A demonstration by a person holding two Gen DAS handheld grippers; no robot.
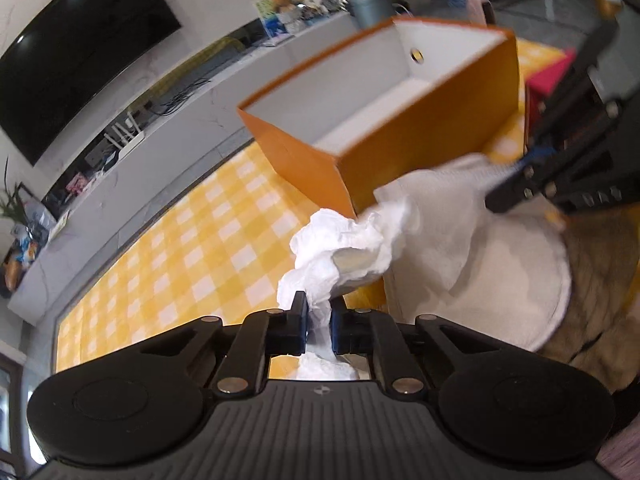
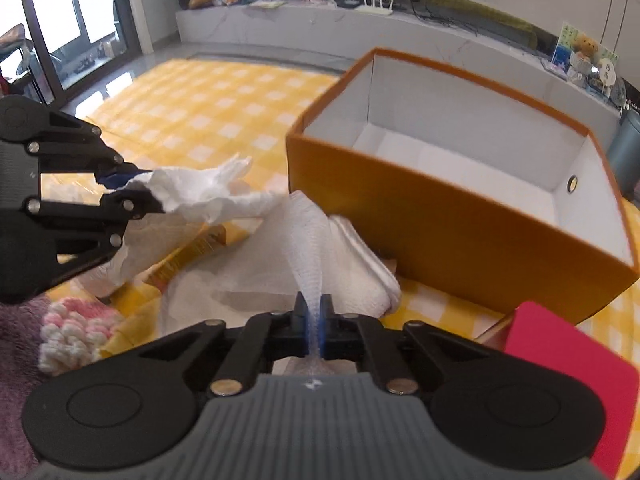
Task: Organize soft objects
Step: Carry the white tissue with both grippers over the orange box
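Observation:
My left gripper (image 1: 319,312) is shut on a crumpled white tissue (image 1: 344,240) and holds it above the table; it also shows in the right wrist view (image 2: 132,190) with the tissue (image 2: 200,196). My right gripper (image 2: 314,312) is shut on a white mesh cloth (image 2: 304,240) that trails down onto the table; it also shows in the left wrist view (image 1: 508,188), pulling the cloth (image 1: 460,216). An open orange box (image 2: 460,232) with a white empty inside stands just beyond both, also visible in the left wrist view (image 1: 420,148).
A yellow checked tablecloth (image 2: 208,104) covers the table. A pink and white knitted item (image 2: 76,332) and purple fabric (image 2: 16,380) lie at the left. A red card (image 2: 568,360) sits at the right. A brown furry thing (image 1: 600,272) lies under the cloth.

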